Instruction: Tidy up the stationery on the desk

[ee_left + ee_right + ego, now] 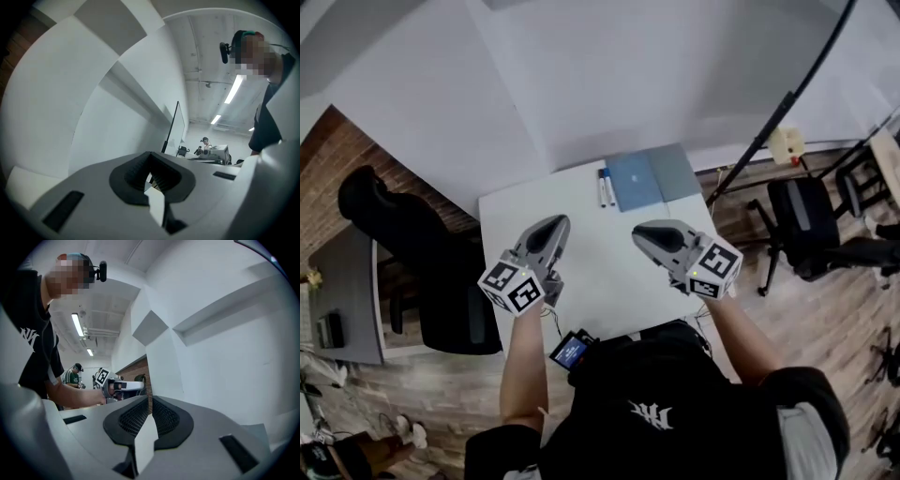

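Both pressed together, nothing pinched: grey left tongs (551, 226) and grey right tongs (643, 233) hang over the white bench (600, 267). Far edge: two dark-capped white markers (605, 187) beside a flat blue notebook (634, 182), with a flat grey notebook (674, 172) touching it.

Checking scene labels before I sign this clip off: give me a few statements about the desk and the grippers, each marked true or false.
1. The left gripper and the right gripper are both shut, with nothing between their fingers. True.
2. The two pens lie to the right of the blue notebook. False: they lie side by side at its left.
3. A grey book lies beside the blue notebook, on its right. True.
4. The stationery sits at the edge of the desk nearest the person. False: it is at the far edge.
5. A black office chair stands left of the desk. True.
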Demonstrator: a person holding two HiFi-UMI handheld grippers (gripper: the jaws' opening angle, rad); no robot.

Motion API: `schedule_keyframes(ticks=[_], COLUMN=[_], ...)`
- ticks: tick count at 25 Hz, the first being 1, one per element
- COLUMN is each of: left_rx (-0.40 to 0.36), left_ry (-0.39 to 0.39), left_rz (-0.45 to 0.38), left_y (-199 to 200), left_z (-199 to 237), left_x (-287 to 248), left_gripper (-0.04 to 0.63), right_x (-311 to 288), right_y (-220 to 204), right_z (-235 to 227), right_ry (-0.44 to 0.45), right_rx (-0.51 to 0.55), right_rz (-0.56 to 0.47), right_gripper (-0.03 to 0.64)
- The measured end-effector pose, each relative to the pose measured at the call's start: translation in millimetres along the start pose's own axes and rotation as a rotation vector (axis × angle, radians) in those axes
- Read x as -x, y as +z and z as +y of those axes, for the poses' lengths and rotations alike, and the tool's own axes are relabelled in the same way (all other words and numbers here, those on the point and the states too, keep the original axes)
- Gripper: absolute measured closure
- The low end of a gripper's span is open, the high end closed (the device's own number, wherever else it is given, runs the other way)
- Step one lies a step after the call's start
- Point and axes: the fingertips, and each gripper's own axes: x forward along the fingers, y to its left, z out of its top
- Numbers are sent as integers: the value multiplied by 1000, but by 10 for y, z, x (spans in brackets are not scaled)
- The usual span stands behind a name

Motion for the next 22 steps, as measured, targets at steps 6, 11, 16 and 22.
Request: schedule_keyframes(ticks=[6, 11, 16, 22], left_rx=[-123, -176, -156, -151], left_ry=[-55, -63, -72, -99], left_rz=[32, 70, 55, 126], left_y=[-95, -348, -631, -1122], left_z=[-526, -1027, -1639, -2512], left_x=[400, 701, 868, 1038], left_gripper=[592, 592, 592, 592], right_x=[119, 394, 849, 1453], right_y=[-116, -128, -130, -302], right_z=[536, 880, 1175, 1572], right_ry=[67, 114, 126, 130], right_rx=[-10, -6, 3, -30], right_rz=[-7, -26, -50, -83], right_gripper=[566, 567, 566, 568])
